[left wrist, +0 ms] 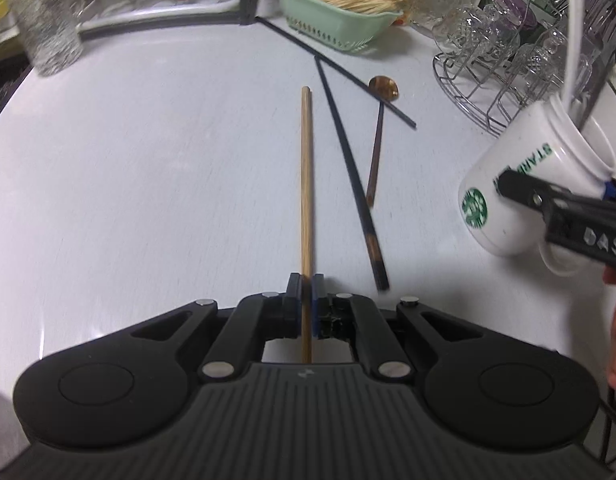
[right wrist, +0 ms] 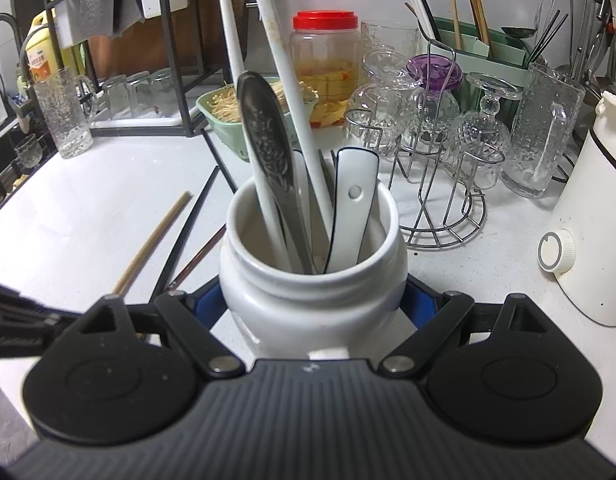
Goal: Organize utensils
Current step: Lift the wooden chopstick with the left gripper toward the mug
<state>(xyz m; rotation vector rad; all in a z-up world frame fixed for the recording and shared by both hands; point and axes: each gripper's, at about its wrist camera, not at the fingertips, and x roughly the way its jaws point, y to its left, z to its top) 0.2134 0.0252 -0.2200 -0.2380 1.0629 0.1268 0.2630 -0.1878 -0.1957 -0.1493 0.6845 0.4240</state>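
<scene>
My left gripper is shut on a light wooden chopstick that points straight ahead over the white counter. Two dark chopsticks and a brown wooden spoon lie to its right. My right gripper is shut on a white Starbucks mug, also seen tilted in the left wrist view. The mug holds a metal spoon, white ceramic spoons and white chopsticks. The wooden chopstick shows at the mug's left.
A green basket of toothpicks stands at the back. A wire rack with upturned glasses is at the right, with a glass mug and a white appliance. A tall glass stands far left.
</scene>
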